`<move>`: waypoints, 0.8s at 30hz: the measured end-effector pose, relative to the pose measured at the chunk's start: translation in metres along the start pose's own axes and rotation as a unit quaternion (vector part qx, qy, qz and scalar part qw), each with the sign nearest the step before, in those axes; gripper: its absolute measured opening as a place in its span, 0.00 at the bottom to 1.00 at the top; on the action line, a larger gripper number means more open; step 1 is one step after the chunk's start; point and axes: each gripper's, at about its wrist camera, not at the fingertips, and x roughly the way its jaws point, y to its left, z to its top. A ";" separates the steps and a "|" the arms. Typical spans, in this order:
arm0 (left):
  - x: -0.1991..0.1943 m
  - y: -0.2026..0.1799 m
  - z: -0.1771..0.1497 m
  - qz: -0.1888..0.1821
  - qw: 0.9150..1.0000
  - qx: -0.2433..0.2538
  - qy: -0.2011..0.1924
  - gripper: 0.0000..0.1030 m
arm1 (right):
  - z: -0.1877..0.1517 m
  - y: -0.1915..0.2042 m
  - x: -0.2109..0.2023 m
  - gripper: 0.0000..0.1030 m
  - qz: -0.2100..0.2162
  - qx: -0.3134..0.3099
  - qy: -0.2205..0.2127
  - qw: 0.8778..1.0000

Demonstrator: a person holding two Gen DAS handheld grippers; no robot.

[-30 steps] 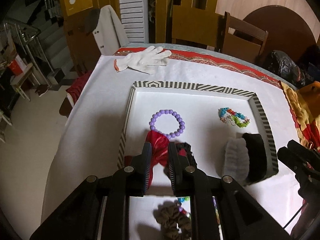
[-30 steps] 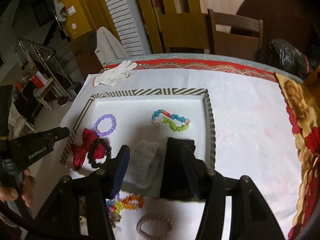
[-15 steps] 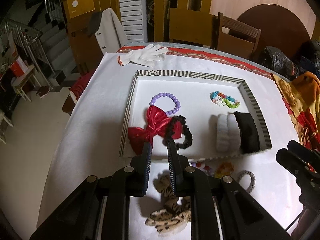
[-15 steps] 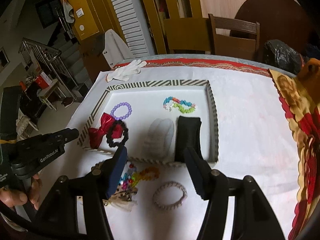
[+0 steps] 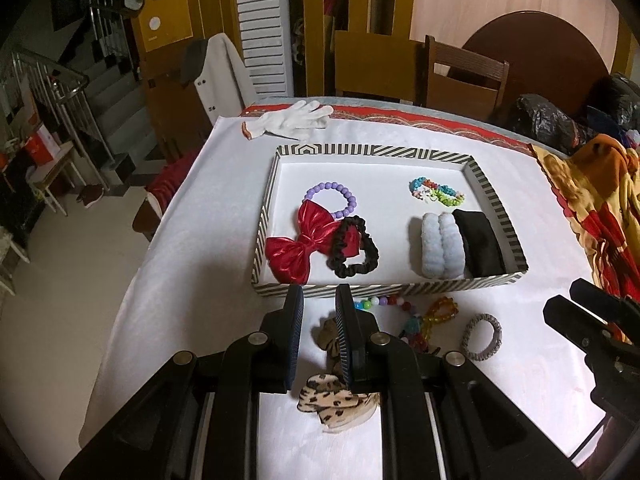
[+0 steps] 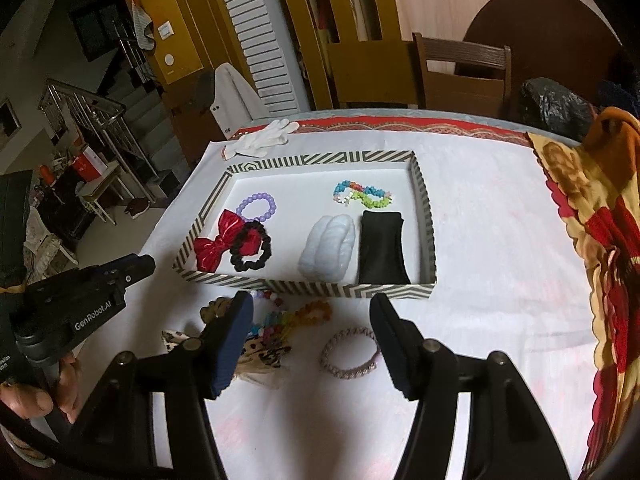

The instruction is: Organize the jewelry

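Both grippers hover over the near edge of the white-covered counter [image 5: 460, 136]: the left gripper [image 5: 319, 314] has its jaws a narrow gap apart with nothing between them, and the right gripper [image 6: 312, 320] stands released, its jaws having just been opening, empty. The striped tray [image 6: 424, 184] toward the counter's far edge holds a purple bead bracelet [image 5: 331, 199], red bow [image 5: 304, 240], black scrunchie [image 5: 354, 252], multicoloured bracelet [image 5: 436, 192], pale fluffy band [image 5: 442, 246] and black pouch [image 5: 482, 246]. Between the tray and the near edge lie a leopard-print scrunchie [image 5: 336, 400], loose coloured beads [image 5: 416, 316] and a grey braided bracelet [image 6: 350, 354], while a white glove [image 5: 292, 122] lies at the far left corner.
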 end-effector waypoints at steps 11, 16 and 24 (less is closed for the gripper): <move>-0.018 -0.005 -0.014 -0.008 1.000 0.006 -0.011 0.11 | -0.011 0.009 -0.025 0.65 -0.003 -0.006 -0.017 1.000; -0.023 -0.006 -0.018 -0.008 1.000 0.011 -0.015 0.11 | -0.018 0.011 -0.031 0.65 -0.002 -0.003 -0.019 1.000; -0.024 -0.006 -0.021 -0.010 1.000 0.011 -0.016 0.11 | -0.024 0.015 -0.034 0.65 -0.003 -0.006 -0.016 1.000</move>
